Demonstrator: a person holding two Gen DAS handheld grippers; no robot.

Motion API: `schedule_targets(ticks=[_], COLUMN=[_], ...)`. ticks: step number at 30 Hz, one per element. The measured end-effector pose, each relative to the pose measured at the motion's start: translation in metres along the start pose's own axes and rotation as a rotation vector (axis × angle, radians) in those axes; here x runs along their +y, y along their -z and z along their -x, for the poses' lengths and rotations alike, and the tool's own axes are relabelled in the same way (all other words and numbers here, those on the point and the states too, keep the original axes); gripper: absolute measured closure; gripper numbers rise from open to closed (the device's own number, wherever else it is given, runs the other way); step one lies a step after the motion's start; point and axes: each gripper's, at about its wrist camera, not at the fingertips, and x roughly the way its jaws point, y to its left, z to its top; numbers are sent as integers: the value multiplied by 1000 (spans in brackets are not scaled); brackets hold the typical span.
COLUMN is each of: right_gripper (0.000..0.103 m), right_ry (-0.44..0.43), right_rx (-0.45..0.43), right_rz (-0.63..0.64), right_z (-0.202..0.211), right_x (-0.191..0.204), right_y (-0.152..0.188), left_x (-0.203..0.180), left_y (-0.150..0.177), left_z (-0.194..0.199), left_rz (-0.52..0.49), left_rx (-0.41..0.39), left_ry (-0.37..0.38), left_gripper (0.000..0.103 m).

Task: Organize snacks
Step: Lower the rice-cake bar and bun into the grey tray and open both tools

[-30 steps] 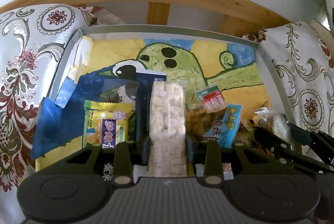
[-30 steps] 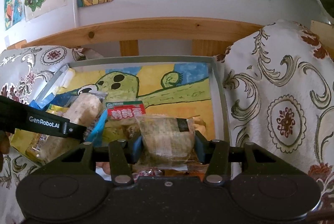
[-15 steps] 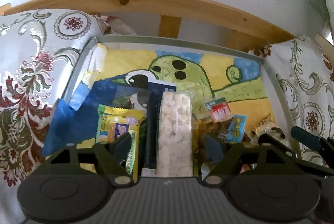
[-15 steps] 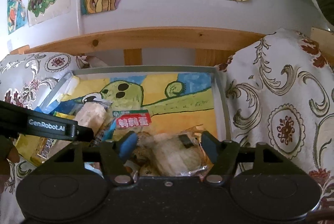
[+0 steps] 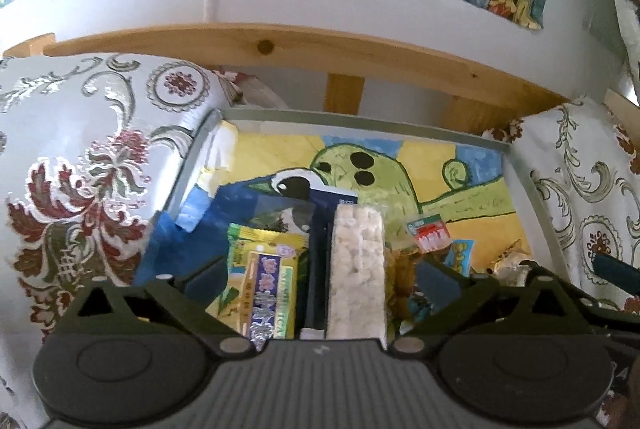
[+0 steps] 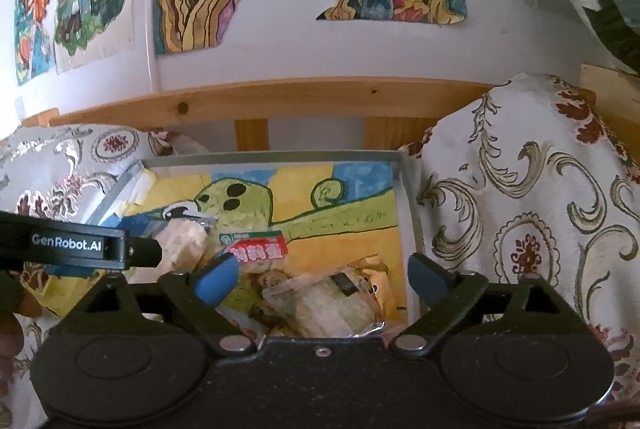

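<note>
My left gripper [image 5: 316,281] is opening around the clear puffed-rice bar [image 5: 357,269] lying in the grey-rimmed tray [image 5: 532,205]; my right gripper [image 6: 324,279] is opening over a crinkly clear-wrapped snack [image 6: 320,303] at its near right.

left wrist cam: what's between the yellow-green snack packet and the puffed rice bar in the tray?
A dark navy packet, standing in the gap between the yellow-green snack packet and the puffed rice bar, left wrist view.

Left tool [image 5: 320,275] opening over a puffed-rice bar [image 5: 357,269] (untouched) in the tray [image 5: 360,117].
</note>
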Motion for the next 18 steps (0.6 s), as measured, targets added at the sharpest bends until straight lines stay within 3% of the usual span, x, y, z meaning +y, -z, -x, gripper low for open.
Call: schedule_targets(ticks=[8,18], right_gripper=[1,1], right_ry=[4,-15], right_rx=[-36,-58], right_rz=[-17,-17], right_z=[30,75], right_x=[3,11], right_y=[-2,0], left_x=[8,9], left_y=[11,37], left_z=[28,73], left_rz=[44,34], left_rx=[-71,-124], left_ry=[-48,-40], left_gripper=[1,1])
